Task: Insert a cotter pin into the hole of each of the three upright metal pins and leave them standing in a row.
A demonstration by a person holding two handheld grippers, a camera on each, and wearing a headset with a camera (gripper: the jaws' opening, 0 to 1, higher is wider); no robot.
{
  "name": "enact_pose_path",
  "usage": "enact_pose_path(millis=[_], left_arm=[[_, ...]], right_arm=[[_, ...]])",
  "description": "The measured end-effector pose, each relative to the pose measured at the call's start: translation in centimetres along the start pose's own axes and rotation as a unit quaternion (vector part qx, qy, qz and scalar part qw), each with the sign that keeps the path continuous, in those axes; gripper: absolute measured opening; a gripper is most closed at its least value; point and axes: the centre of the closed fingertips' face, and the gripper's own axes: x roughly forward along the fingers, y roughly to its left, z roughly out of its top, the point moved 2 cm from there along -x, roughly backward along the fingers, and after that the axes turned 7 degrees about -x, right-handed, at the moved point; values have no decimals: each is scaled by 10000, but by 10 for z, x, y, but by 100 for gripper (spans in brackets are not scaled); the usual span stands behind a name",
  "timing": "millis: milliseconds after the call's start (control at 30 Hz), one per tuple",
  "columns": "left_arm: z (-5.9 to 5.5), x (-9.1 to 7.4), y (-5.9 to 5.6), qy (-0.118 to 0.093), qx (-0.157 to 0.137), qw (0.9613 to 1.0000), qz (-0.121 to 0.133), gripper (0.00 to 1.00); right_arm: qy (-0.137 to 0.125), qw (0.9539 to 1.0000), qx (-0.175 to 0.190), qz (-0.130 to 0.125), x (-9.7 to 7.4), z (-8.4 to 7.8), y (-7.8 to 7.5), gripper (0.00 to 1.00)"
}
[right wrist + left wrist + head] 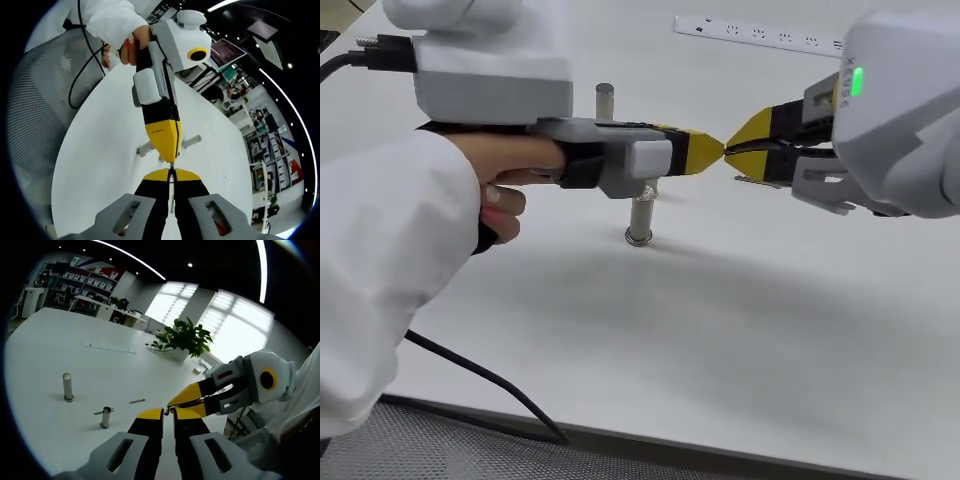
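**Operator:** What am I holding?

**Spotter:** Your right gripper (735, 150) has its jaws pressed together on a cotter pin (171, 197). It lies along the seam of those jaws, roughly level, pointing left. Your left gripper (712, 151) meets it tip to tip, its jaws pressed together too. Whether it has a bite on the pin's end, I cannot tell.

**Operator:** Where does it go?

**Spotter:** Both tips hang above the table (720, 330), right of the uprights. The near metal pin (641, 215), just below your left gripper, already carries a fitted cotter (103, 412) crosswise. The bare metal pin (605, 100) stands far and left of the tips, behind the left gripper's body, so I judge that one is next. Your held pin is level, as the hole should want. You would carry it far and left.

**Operator:** Anything around?

**Spotter:** A loose cotter pin (136, 401) lies on the smooth white top near the fitted upright. A power strip (760, 35) sits toward the far edge. Beyond are a plant (185, 337), windows and open office.
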Motion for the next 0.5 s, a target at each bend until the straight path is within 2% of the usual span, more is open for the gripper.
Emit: enact_pose_path(millis=[133, 500], left_arm=[[0, 1, 3, 28, 7, 10000, 7, 2], [-3, -1, 1, 78, 29, 10000, 3, 0]], right_arm=[[-14, 10000, -40, 18, 1, 1, 0, 0], [-31, 9999, -127, 37, 3, 4, 0, 0]])
